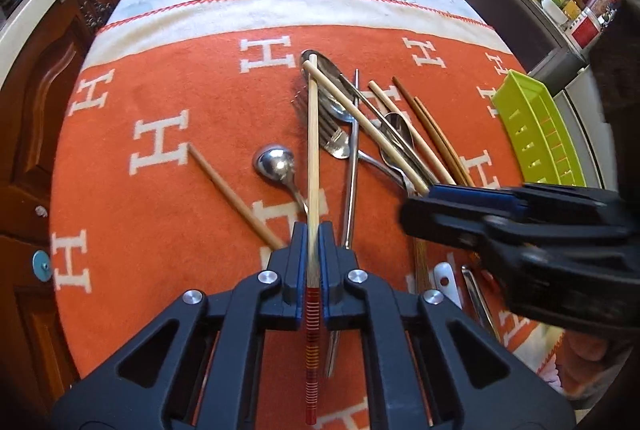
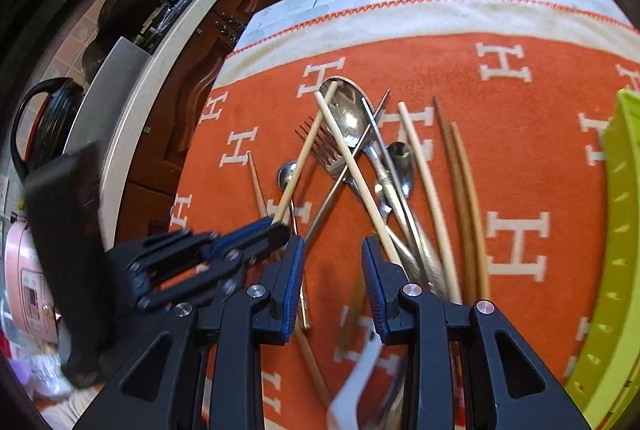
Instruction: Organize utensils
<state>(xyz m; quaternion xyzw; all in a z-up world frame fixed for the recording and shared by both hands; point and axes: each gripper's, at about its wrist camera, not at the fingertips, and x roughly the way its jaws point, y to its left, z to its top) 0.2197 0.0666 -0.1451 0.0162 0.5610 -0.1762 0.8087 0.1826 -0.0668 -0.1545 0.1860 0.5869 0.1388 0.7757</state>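
On the orange cloth (image 1: pixel 160 189) covering the counter, the utensil pile (image 1: pixel 360 125) lies near the green tray (image 1: pixel 536 133). Left gripper (image 1: pixel 313 230) is pinched on a pale chopstick (image 1: pixel 313 157), its tip over the pile. Right gripper (image 2: pixel 333 250) hangs spread above the pile's handles.

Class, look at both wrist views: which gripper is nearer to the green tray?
Right. The right gripper hovers open over the utensil pile beside the green tray; the left gripper, clamping a chopstick, sits farther away.
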